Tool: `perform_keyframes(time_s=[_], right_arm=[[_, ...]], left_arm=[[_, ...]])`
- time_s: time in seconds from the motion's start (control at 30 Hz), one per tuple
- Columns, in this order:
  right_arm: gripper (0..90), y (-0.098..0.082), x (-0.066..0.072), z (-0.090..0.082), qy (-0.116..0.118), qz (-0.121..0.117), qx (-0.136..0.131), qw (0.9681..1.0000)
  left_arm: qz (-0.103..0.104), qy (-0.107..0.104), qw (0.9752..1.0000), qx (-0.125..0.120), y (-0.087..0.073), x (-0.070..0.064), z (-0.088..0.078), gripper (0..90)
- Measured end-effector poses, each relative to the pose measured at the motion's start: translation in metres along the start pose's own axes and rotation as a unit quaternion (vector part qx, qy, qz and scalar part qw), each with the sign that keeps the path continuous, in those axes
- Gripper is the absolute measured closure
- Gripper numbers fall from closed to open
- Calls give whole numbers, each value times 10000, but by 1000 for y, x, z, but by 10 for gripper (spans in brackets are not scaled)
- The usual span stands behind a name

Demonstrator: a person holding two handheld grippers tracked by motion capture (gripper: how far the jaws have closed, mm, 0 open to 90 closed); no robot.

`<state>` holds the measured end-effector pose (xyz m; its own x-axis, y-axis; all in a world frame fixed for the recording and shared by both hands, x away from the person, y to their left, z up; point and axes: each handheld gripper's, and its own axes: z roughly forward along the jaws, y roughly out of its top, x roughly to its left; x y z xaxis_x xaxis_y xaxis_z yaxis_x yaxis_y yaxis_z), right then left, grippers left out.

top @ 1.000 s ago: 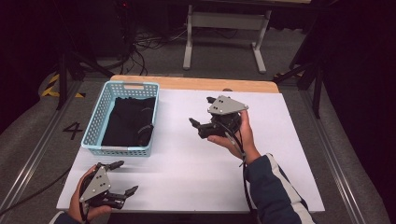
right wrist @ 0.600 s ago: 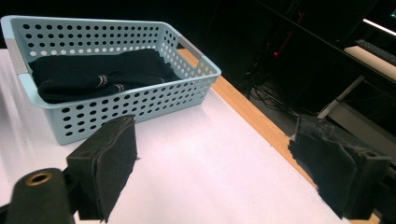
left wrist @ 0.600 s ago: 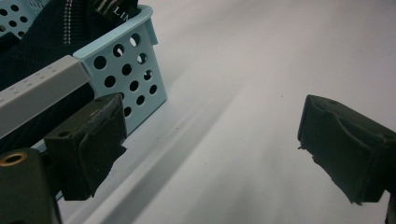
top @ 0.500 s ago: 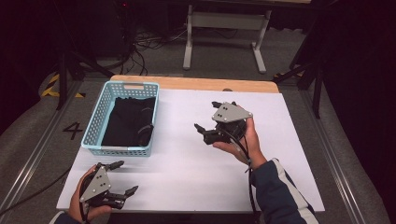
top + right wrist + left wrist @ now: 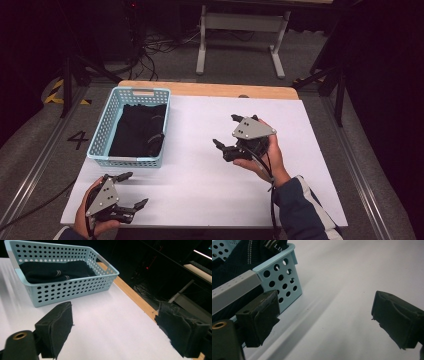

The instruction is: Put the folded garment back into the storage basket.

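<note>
White table (image 5: pixel 200 190), wood strip along its far edge. Light blue perforated basket (image 5: pixel 102 145) sits at the far left part of the table, long axis running away from the person. Inside it: dark folded clothing (image 5: pixel 135 132), filling most of the floor, folded roll along the right wall. Nothing else in the basket that I can make out.

Right gripper (image 5: pixel 231 136) held mid-table, right of the basket and well apart from it, jaws pointing left toward it. Jaws stand wide apart, nothing between them. Grey three-cornered plate on top, cable trailing down along the sleeve (image 5: pixel 305 210).

Left gripper (image 5: pixel 131 189) at the near left edge, just in front of the basket's near wall, not touching it. Jaws spread wide too, nothing in them.

View differences:
- Right gripper view: basket (image 5: pixel 75 287) seen from the side, so the clothing (image 5: pixel 55 271) shows two pairs of pale stripes on the folds; looks like socks or cuffs, can't tell which. Also shows the wood edge (image 5: pixel 132 296) and dark floor beyond.
- Left gripper view: basket corner (image 5: pixel 284 282) close up, round holes, grey handle bar across the near rim. Clothing (image 5: pixel 239 260) here shows a dotted pale seam and a label with white letters, partly cut off, not legible.
- High view gives the only overall layout: both hands, basket, bare table between.
</note>
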<state>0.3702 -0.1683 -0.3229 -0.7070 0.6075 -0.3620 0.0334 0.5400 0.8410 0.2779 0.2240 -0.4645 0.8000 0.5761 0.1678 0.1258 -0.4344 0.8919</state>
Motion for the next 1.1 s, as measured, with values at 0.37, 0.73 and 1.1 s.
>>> perform_keyframes(time_s=[0.37, 0.73, 1.1], right_arm=[[142, -12, 5, -9, -50, -116, -48, 9999], [140, -25, 10, -13, -100, -247, 23, 9996], [139, -40, 16, -16, -112, -280, 77, 9995]], left_arm=[[9, 6, 10000, 8, 0, 0, 0, 87], [19, 0, 10000, 18, 0, 0, 1, 86], [24, -4, 10000, 35, 0, 0, 1, 85]])
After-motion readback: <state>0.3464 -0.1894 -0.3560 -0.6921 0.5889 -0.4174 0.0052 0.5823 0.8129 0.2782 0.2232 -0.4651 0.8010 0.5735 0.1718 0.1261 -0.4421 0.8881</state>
